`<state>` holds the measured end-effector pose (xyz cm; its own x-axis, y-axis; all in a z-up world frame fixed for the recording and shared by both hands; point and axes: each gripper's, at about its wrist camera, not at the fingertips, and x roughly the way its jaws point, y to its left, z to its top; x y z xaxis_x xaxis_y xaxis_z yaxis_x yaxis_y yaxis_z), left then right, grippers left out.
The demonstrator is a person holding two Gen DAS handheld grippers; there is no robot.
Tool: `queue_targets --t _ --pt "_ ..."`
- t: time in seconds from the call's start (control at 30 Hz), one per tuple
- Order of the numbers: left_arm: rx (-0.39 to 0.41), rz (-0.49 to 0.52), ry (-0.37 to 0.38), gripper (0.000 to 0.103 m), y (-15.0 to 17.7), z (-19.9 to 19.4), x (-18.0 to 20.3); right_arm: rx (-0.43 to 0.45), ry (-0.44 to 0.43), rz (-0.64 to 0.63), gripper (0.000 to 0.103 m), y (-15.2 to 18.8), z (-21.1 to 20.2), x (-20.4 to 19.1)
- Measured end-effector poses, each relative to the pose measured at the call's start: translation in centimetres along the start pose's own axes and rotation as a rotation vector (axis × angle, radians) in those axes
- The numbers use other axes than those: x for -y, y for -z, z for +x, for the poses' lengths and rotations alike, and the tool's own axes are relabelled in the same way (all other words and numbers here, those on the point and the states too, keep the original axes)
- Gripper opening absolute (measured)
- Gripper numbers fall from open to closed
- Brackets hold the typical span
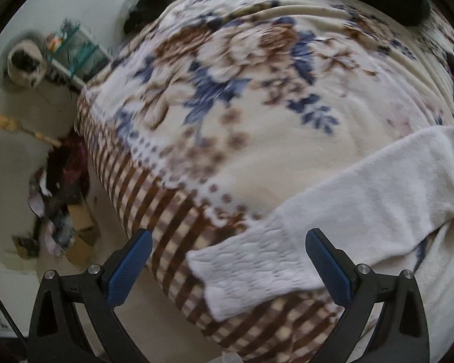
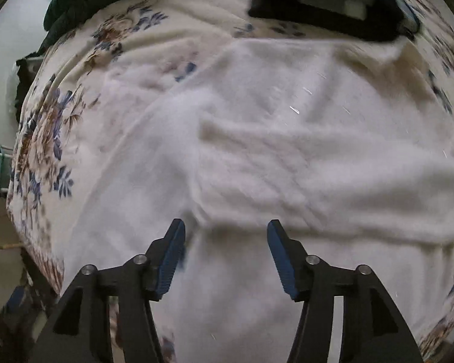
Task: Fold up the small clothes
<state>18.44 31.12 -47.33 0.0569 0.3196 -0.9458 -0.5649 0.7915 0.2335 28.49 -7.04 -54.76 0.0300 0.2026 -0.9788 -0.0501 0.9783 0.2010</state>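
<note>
White fleece everywhere: the sweater (image 2: 287,151) lies spread on the bed (image 1: 257,75), over a floral blanket. One sleeve (image 1: 333,211) stretches out toward the blanket's striped edge at the near left, its knit cuff (image 1: 251,275) flat on the stripes.

Left gripper (image 1: 228,269) hangs right over that cuff, jaws spread wide, nothing between them. Right gripper (image 2: 225,254) hovers over the sweater's body, jaws also apart and empty, a fold ridge just beyond the tips. Far off, a dark folded stack (image 2: 333,3) sits near the bed's far edge.

By my read, we're early in the fold: sleeves come in first, and this one looks untouched. Next move calls for the left jaws to drop onto the cuff, pinch it, and carry it right across the body, while the right steadies the cloth. Both views are blurred, so fine creases are hard to judge.
</note>
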Motion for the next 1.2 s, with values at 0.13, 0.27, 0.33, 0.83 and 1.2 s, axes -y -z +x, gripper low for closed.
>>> queue_targets --t 0.13,0.27,0.33,0.83,1.2 --pt "-0.073 -0.121 0.09 0.103 1.2 3.0 -4.1 -0.053 0.037 0.088 0.061 3.4 -0.4 5.1" --pt "-0.161 -0.299 0.196 0.103 2.7 6.6 -7.4 -0.115 0.094 0.163 0.061 5.7 0.7 9.6" --pt "-0.231 -0.393 0.265 0.103 3.9 8.8 -8.3 -0.127 0.116 0.195 0.061 6.3 1.1 11.0" --pt "-0.078 -0.395 0.35 0.005 1.9 4.7 -7.6 -0.025 0.322 0.189 0.094 3.8 0.5 9.8" --pt "0.186 0.041 0.503 0.006 -5.4 -10.1 10.6 0.032 0.236 0.205 0.096 -0.4 -0.5 13.4"
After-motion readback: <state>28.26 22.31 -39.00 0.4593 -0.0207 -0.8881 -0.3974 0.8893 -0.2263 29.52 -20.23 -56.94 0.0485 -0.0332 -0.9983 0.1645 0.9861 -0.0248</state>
